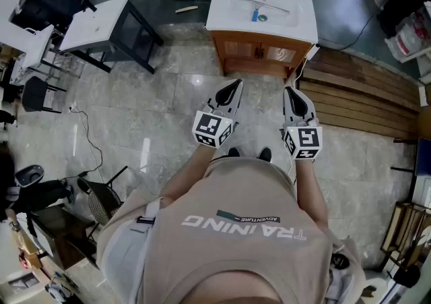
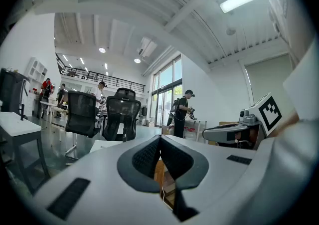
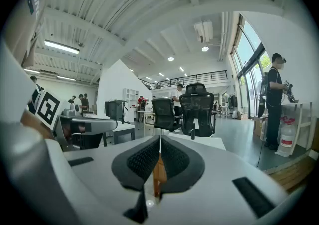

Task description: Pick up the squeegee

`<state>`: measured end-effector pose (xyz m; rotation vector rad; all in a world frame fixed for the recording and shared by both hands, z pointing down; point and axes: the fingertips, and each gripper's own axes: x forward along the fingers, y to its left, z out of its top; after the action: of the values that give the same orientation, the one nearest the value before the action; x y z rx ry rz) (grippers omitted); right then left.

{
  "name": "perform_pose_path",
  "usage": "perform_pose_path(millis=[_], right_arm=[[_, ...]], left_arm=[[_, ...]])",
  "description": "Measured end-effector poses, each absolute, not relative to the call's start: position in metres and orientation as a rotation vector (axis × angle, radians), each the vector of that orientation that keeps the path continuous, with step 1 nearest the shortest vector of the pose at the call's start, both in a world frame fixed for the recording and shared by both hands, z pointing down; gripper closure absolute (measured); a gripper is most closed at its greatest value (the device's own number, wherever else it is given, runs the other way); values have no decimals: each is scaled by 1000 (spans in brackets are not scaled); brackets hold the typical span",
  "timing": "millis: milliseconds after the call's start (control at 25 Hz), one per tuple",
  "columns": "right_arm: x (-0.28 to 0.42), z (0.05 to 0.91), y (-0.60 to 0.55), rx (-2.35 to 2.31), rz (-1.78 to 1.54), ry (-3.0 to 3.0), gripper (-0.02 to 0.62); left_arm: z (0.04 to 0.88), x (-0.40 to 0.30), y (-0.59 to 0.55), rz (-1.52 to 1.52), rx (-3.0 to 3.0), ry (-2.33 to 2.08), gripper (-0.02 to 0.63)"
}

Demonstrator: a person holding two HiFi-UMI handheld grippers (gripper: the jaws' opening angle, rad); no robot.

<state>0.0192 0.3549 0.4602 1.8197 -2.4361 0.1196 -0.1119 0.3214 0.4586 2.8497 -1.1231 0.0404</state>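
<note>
While I am holding my left claw [image 1: 235, 85] and right claw [image 1: 289, 91] closed and empty, the squeegee [image 1: 258, 4] is lying on the far white bench [image 1: 225, 19]. It is looking light, stiff and slim, so I am favouring its blue handle [image 1: 256, 15].

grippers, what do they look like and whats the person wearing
Both the left gripper and right gripper have smooth light grey shells tapering to a point, with dark dimpled pads inside the jaws. Each carries a white cube printed with black square markers. The person wears a beige short-sleeved T-shirt with white lettering.
</note>
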Motion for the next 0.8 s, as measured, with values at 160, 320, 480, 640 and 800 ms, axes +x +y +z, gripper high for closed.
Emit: perform_pose_path(millis=[160, 320, 480, 640, 800], right_arm=[[7, 463, 350, 1823, 128, -2427, 560], [-2, 461, 347, 1856, 134, -2425, 560], [-3, 468, 350, 1886, 147, -2398, 560], [0, 477, 346, 1920, 180, -2370, 560], [3, 480, 332, 1903, 187, -2366, 560]], left_arm=[[463, -124, 315, 54, 2848, -1111, 594], [465, -137, 307, 51, 2859, -1101, 594], [475, -144, 302, 57, 2842, -1096, 594], [480, -148, 297, 64, 2835, -1091, 594], [488, -146, 285, 89, 2814, -1094, 594]])
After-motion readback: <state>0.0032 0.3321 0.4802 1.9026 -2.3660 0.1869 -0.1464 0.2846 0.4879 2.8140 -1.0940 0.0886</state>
